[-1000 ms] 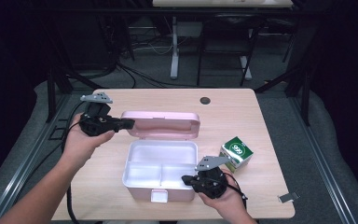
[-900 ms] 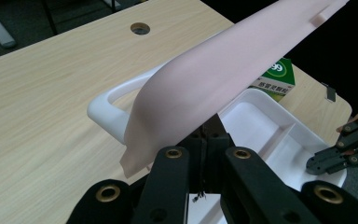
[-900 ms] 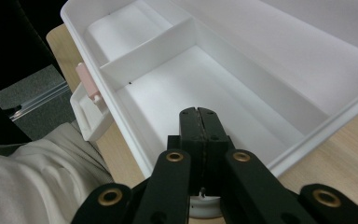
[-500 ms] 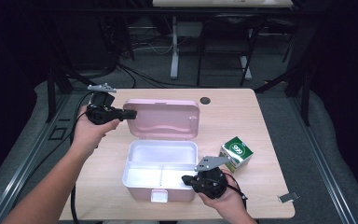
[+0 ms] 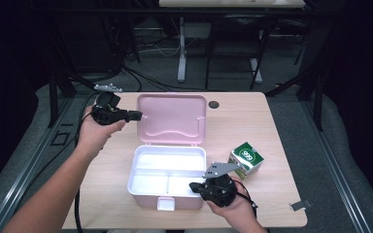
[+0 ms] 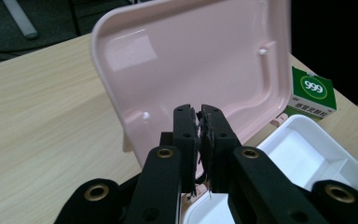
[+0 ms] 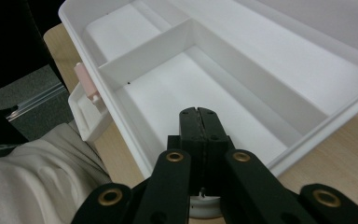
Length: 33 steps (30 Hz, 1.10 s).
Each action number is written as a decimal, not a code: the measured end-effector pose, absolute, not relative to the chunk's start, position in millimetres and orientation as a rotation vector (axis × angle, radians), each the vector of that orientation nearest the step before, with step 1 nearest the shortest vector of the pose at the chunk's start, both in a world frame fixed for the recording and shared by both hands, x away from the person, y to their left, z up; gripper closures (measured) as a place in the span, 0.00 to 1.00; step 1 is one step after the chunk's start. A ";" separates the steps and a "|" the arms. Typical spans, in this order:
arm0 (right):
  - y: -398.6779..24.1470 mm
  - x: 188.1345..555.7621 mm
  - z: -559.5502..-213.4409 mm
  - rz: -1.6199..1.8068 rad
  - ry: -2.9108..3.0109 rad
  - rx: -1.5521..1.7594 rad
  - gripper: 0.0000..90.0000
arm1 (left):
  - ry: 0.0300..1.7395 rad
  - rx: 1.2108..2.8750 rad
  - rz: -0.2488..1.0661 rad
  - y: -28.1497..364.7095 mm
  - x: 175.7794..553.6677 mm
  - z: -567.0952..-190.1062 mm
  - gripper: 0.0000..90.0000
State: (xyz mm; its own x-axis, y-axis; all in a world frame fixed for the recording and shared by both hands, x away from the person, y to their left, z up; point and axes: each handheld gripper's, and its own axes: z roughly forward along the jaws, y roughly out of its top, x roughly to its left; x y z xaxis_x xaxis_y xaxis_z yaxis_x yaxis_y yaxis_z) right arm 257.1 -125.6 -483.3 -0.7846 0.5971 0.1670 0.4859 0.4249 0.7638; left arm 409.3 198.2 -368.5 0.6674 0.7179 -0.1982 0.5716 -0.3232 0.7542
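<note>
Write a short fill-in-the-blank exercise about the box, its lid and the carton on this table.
1. The pink lid stands ____ behind the white box.
2. The inside of the box is ____.
3. The green carton bears the number ____.
4. The right gripper rests at the box's ____ edge.

Missing words: open; empty; 999; front

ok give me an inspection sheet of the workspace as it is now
surface: light wood table, with a dark round grommet near the far edge
job's things: pink box open, lid upright, white compartments bare
clutter: green carton right of the box; small grey clip at the near right edge
grippers: left gripper at the lid's left edge, jaws just parted slightly, nothing between them; right gripper shut at the box's near rim
cables: black cable trails from the left gripper
surroundings: dark floor, table legs and cables behind
</note>
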 end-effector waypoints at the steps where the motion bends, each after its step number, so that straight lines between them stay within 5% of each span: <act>1: -125.8 257.2 -483.2 1.292 2.541 0.971 1.00 | 0.995 2.026 0.216 198.1 408.3 -368.3 0.94; 33: -125.0 256.4 -483.0 1.292 2.529 0.990 1.00 | 0.888 2.226 0.242 202.7 389.6 -354.6 0.89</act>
